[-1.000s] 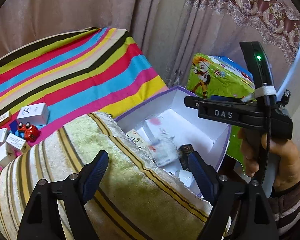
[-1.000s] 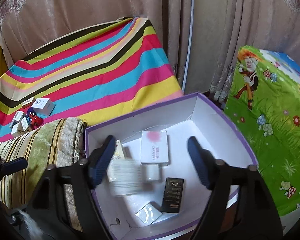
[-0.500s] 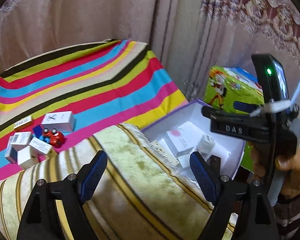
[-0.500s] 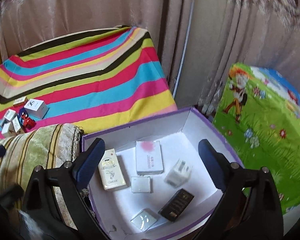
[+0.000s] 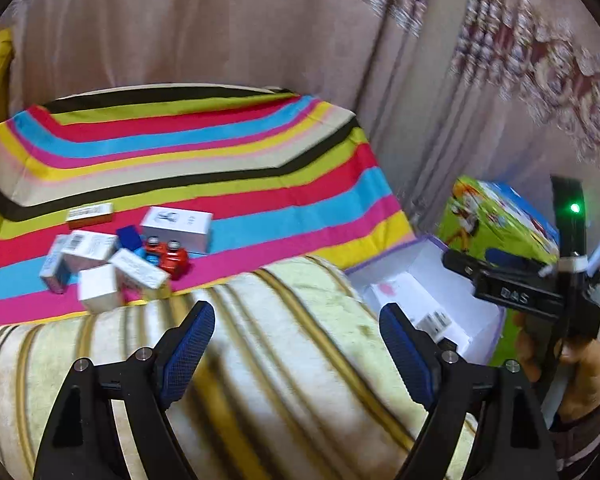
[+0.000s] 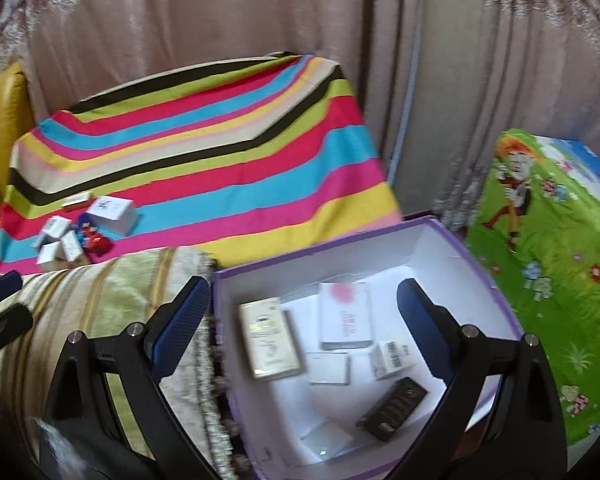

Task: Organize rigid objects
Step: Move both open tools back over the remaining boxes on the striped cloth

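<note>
Curtained room, a striped cloth (image 5: 204, 160) spread over a flat surface in the upper left of both views, and a striped cushion (image 5: 260, 360) filling the lower middle of the left view. Purple-rimmed white box (image 6: 440, 232) sits lower centre-right of the right view, beside a cartoon-print green cover (image 6: 548, 264) at right. The box is the collecting spot, judging by contents: a cream pack (image 6: 269, 336), a white-pink box (image 6: 345, 316), a small barcode carton (image 6: 392, 356), a flat white packet (image 6: 329, 368), a black pack (image 6: 392, 408) and a clear-wrapped piece (image 6: 326, 438), all loose and lying flat on its floor. Right claw (image 6: 300, 326) hangs above the box, jaws wide, nothing between them, so it looks free for another pick. Left claw (image 5: 296, 346) is over the cushion, also wide and empty, aimed toward the unsorted pile of small cartons (image 5: 100, 264) with a red toy car (image 5: 168, 254) at centre-left on the cloth. Those items are bunched and touching, well apart from the box. In the left view the right claw's handle and the hand (image 5: 580, 368) gripping it show at the right edge. Next pick likely comes from the pile; tight clustering may make it awkward to single one out.
</note>
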Motion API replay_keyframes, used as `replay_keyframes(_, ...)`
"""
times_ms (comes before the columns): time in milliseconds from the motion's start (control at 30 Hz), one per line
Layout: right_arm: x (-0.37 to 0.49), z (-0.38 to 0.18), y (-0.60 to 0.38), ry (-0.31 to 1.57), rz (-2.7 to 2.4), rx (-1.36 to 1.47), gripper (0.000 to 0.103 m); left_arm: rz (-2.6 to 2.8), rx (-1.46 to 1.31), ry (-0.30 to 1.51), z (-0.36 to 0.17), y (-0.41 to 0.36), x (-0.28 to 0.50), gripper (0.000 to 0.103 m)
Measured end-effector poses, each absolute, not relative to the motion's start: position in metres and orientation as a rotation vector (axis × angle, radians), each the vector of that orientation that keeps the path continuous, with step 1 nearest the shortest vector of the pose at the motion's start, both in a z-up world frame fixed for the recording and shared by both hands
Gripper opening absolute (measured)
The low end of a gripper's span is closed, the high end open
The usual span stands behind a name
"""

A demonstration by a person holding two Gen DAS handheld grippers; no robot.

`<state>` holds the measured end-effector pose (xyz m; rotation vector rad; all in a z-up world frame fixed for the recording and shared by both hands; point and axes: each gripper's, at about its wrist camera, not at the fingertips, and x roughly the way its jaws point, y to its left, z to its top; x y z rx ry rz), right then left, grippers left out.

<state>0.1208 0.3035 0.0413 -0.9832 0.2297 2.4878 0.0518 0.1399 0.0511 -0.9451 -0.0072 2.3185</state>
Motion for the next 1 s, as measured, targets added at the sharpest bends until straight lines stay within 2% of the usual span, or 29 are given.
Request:
replay_keyframes(600,0.092,0.032,0.267,0.273,2.627,-1.066,0.096,2.463,-1.083,-0.219,0.037,0.051,0.026,0.085)
replay_keyframes(1000,0.049,0.026,0.228,0.228,2.715,-1.169,0.096,2.471,-1.224,-0.297,0.022,0.030,-0.005,0.085)
